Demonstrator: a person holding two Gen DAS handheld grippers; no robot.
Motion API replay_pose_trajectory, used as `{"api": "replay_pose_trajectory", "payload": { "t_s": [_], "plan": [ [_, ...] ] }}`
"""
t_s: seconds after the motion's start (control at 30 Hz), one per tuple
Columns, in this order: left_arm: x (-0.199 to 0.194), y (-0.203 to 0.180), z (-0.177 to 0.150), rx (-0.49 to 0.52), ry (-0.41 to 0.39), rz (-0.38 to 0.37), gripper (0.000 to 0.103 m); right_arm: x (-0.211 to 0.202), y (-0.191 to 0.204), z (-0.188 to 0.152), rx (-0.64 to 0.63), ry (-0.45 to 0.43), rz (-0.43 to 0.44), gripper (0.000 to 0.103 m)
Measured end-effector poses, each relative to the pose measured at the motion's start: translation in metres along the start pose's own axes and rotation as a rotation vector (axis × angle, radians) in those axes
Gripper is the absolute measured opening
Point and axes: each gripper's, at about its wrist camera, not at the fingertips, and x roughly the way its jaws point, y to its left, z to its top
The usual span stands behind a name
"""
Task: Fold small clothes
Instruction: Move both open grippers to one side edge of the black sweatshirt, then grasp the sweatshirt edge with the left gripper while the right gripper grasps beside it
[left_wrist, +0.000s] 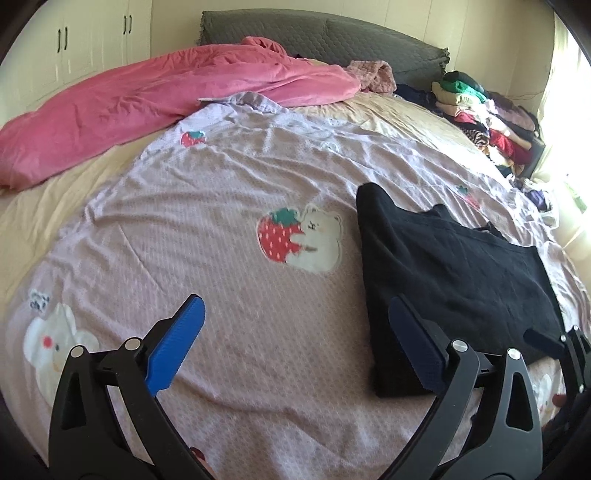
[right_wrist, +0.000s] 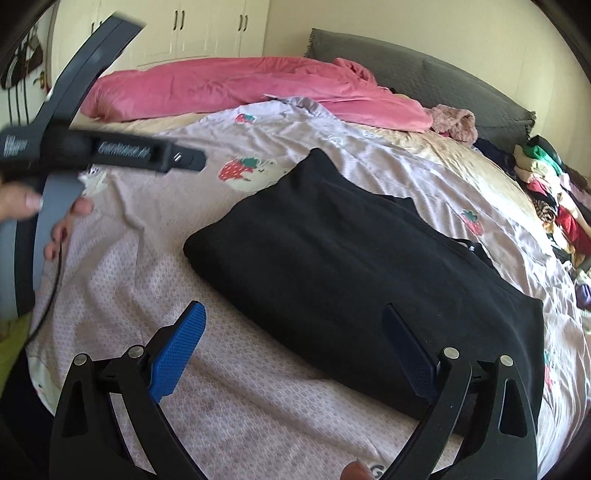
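A black garment (left_wrist: 454, 273) lies folded flat on the lilac strawberry-print bedspread (left_wrist: 221, 229); it fills the middle of the right wrist view (right_wrist: 351, 258). My left gripper (left_wrist: 295, 339) is open and empty above the bedspread, its right finger over the garment's near left edge. My right gripper (right_wrist: 295, 347) is open and empty, hovering over the garment's near edge. The left gripper's body (right_wrist: 92, 147), held by a hand, shows blurred at the left of the right wrist view. The right gripper's tip (left_wrist: 554, 343) shows at the right edge of the left wrist view.
A pink duvet (left_wrist: 147, 107) lies bunched across the far side of the bed. A dark grey headboard (left_wrist: 332, 40) stands behind it. A pile of mixed clothes (left_wrist: 487, 118) lies at the far right. White wardrobes (left_wrist: 74, 44) stand at the back left.
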Motion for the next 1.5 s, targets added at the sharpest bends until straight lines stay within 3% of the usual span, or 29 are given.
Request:
{"api": "replay_pose_trajectory", "payload": {
  "t_s": [0.23, 0.57, 0.77, 0.9, 0.97, 1.03, 1.13, 1.2, 1.27, 1.43, 1.5],
  "plan": [
    [0.019, -0.015, 0.013, 0.046, 0.03, 0.017, 0.093, 0.028, 0.01, 0.002, -0.043, 0.04, 0.017, 0.095],
    [0.04, -0.04, 0.029, 0.146, 0.044, 0.057, 0.093, 0.055, 0.017, 0.004, -0.141, 0.033, -0.095, 0.095],
    [0.056, -0.053, 0.047, 0.167, 0.048, 0.048, 0.093, 0.057, 0.012, 0.006, -0.16, 0.004, -0.111, 0.092],
    [0.074, -0.06, 0.061, 0.145, 0.079, 0.012, 0.093, 0.053, 0.0, 0.008, -0.122, -0.026, -0.085, 0.075],
    [0.085, -0.058, 0.069, 0.085, 0.119, -0.041, 0.093, 0.052, -0.007, 0.011, -0.097, -0.042, -0.067, 0.06],
    [0.095, -0.056, 0.077, 0.025, 0.153, -0.087, 0.093, 0.048, -0.016, 0.013, -0.053, -0.06, -0.036, 0.038],
    [0.098, -0.052, 0.081, -0.047, 0.144, -0.13, 0.093, 0.039, -0.033, 0.015, 0.036, -0.09, 0.028, 0.019],
    [0.095, -0.052, 0.075, -0.075, 0.126, -0.152, 0.093, 0.033, -0.041, 0.014, 0.082, -0.115, 0.057, 0.012],
    [0.098, -0.055, 0.063, -0.096, 0.149, -0.254, 0.093, 0.026, -0.048, 0.012, 0.115, -0.14, 0.07, 0.011],
    [0.117, -0.064, 0.047, -0.099, 0.231, -0.304, 0.084, 0.014, -0.055, 0.006, 0.183, -0.172, 0.096, 0.007],
    [0.122, -0.065, 0.042, -0.127, 0.258, -0.353, 0.074, 0.012, -0.054, 0.002, 0.188, -0.179, 0.096, 0.007]
  ]
}}
